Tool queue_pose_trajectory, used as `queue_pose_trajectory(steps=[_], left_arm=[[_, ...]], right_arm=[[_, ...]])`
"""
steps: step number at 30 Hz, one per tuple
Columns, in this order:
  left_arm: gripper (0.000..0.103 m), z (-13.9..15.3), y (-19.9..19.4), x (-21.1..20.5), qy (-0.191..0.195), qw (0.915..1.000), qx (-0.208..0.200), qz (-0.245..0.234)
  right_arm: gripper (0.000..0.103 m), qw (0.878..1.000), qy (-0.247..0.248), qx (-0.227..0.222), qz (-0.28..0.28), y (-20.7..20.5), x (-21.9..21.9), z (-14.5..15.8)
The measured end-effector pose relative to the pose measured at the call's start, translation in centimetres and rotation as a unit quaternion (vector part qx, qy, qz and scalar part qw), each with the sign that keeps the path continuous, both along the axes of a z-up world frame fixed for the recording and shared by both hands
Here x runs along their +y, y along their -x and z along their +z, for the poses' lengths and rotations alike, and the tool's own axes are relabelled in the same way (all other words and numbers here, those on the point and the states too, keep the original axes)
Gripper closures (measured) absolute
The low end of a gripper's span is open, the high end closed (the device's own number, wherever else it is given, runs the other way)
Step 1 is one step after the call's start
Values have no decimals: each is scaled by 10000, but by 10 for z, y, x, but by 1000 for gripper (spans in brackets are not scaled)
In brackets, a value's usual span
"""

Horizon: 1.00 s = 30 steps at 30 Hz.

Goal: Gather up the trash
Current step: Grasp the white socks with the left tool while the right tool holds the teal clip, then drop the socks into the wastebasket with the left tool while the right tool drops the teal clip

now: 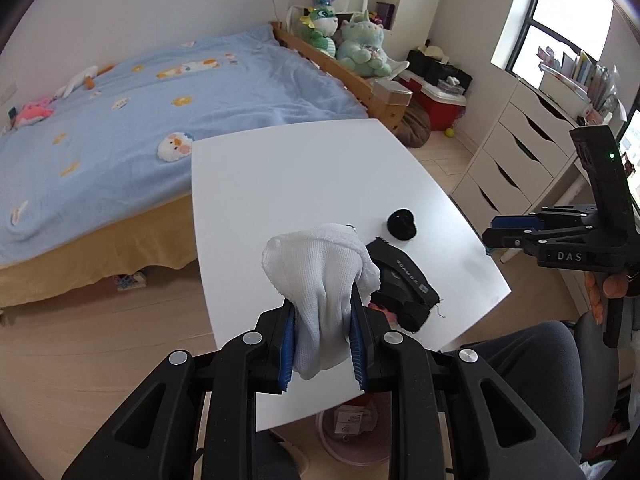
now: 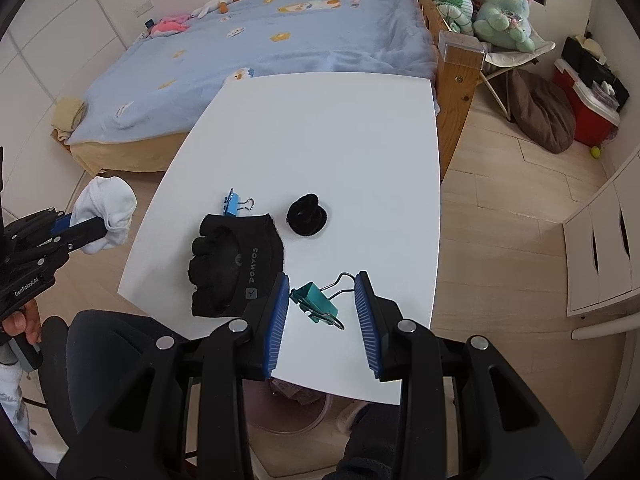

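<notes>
Clamped between my left gripper's blue pads is a white sock, bunched and lifted above the white table's near left edge. From that view it hides most of the black glove and the blue binder clip entirely. Only the right wrist view shows that clip (just beyond the glove), plus a teal binder clip lying between my right gripper's widely parted fingers, left pad right against it, not gripped. A black fuzzy ring sits farther out. Below the near table edge, a pink bin peeks out.
</notes>
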State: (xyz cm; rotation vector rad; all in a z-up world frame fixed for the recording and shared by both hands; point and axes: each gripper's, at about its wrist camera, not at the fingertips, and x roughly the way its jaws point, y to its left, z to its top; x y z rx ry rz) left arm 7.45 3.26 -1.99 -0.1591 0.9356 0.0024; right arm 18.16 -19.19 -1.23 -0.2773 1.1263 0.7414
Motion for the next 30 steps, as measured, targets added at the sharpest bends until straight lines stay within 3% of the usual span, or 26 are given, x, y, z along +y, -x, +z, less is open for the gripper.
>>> queue_pose_trajectory(steps=[14, 27, 30], left_arm=[[81, 14, 57, -58, 105, 9978, -369, -548], [80, -25, 90, -92, 347, 9956, 0, -865], [75, -28, 93, -98, 355, 9948, 54, -953]], right_arm=[[69, 9982, -449, -224, 327, 80, -21, 19], [69, 9979, -588, -150, 249, 132, -54, 17], [69, 9979, -594, -129, 209, 136, -60, 15]])
